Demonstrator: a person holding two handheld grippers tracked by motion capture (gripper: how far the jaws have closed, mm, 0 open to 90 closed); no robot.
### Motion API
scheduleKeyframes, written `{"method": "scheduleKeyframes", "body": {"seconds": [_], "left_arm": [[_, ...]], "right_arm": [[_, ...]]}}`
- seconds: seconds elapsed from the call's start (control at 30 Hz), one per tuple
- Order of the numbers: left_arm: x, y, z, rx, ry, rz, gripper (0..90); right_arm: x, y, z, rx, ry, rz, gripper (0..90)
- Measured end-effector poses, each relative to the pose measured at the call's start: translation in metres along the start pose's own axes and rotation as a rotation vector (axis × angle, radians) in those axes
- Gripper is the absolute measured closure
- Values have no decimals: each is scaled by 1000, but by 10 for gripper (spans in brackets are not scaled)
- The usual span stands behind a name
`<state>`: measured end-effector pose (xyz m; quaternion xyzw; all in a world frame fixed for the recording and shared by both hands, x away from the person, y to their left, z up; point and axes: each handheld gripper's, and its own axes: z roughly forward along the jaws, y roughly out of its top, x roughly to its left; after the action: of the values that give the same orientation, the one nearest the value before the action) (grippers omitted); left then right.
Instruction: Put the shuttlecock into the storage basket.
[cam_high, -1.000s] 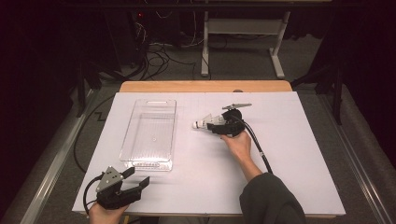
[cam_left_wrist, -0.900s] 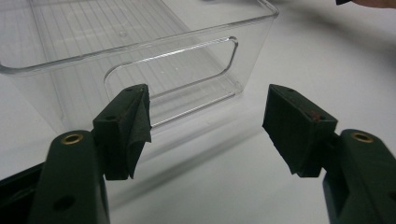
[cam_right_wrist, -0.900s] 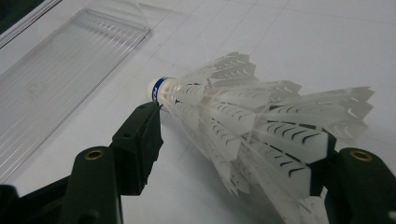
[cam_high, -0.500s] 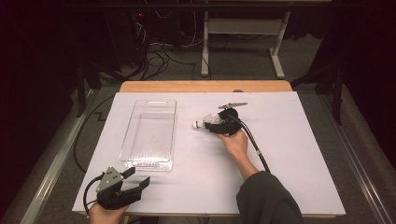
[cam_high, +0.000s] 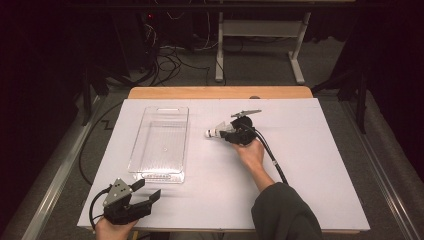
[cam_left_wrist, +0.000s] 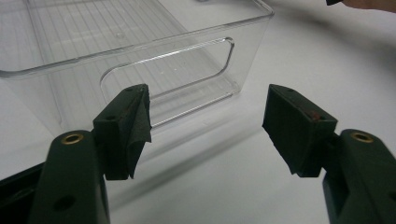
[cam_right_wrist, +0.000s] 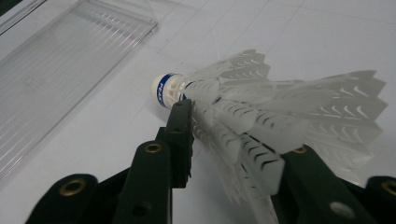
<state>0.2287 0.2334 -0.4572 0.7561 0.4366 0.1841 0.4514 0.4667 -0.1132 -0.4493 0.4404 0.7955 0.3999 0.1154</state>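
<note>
Gripping a white shuttlecock (cam_right_wrist: 243, 107) by its feather skirt, the right hand-held gripper (cam_high: 231, 134) sits over the middle of the white desk (cam_high: 310, 165); jaws closed in on the feathers, cork tip with blue band pointing ahead of the jaws toward the clear plastic bin (cam_high: 162, 142), which lies just beyond the tip, not touching. Left hand-held gripper (cam_high: 145, 192) rests at the near desk edge, jaws spread wide and empty, the bin's near end wall (cam_left_wrist: 168, 70) just ahead of them.
</note>
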Motion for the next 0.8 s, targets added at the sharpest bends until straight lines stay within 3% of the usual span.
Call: {"method": "scheduleKeyframes", "body": {"seconds": [0.27,0.8], "left_arm": [[0,0,0,0,2,2,328],[1,0,-1,-2,8,0,331]], "right_arm": [[0,0,-1,1,21,-9,780],[1,0,-3,0,60,-18,813]]}}
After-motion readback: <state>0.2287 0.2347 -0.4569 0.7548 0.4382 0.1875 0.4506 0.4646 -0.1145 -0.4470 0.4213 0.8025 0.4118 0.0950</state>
